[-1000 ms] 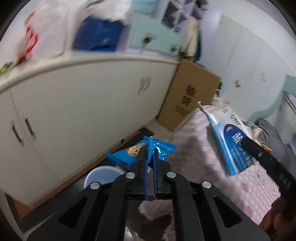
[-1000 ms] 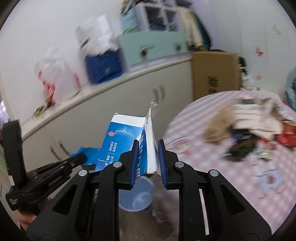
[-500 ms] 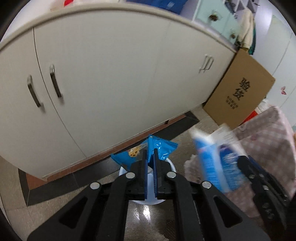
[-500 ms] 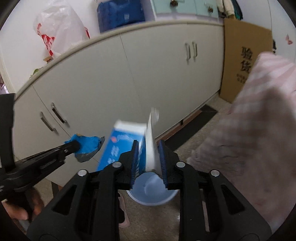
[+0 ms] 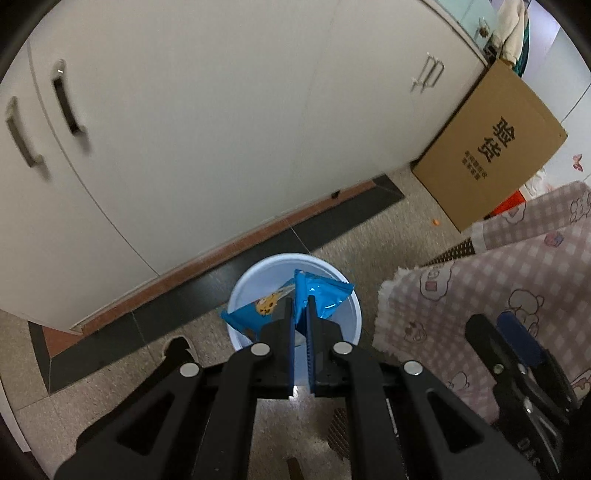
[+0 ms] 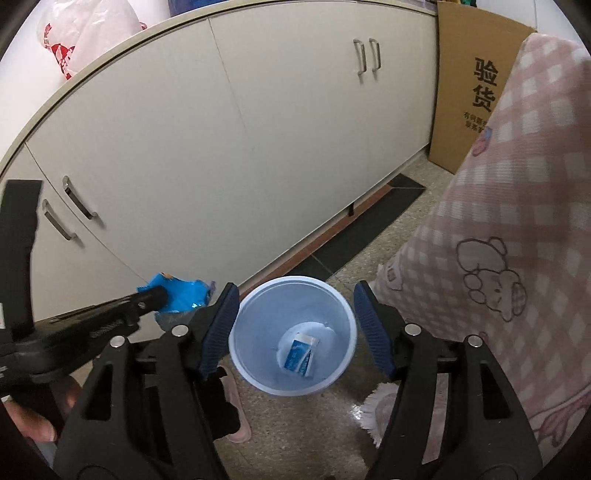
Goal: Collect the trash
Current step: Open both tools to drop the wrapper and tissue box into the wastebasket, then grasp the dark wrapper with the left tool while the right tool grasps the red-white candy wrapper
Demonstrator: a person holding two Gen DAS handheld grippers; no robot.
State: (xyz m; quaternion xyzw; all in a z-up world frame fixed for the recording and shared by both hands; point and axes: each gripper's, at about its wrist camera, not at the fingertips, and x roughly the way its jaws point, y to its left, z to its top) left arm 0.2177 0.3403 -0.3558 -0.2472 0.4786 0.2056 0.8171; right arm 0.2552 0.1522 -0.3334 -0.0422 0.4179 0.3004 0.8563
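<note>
**Blue wrapper held over the bin, carton already inside**

Blue foil caught the eye first: the left gripper had its two fingers pinched tight on a crumpled snack wrapper, a cookie picture showing on its lower flap, and it hung right above the mouth of the pale blue bin. From the other camera the same wrapper showed at the tip of the left gripper, just left of the bin's rim and in front of the cream cabinet.

Further right, the bin stood on the speckled floor, and at its bottom lay a small blue-and-white carton; its printing was too small to read. The right gripper was spread wide, one blue-padded finger on each side of the bin's opening, holding nothing.

Right again, a pink checked cloth with a cartoon bear printed on it hung down beside the bin. Behind it a brown cardboard box leaned against the cabinet, marked in large black characters "验货", with smaller lines beneath that I could not make out. A white plastic bag with red print sat up on the countertop.
</note>
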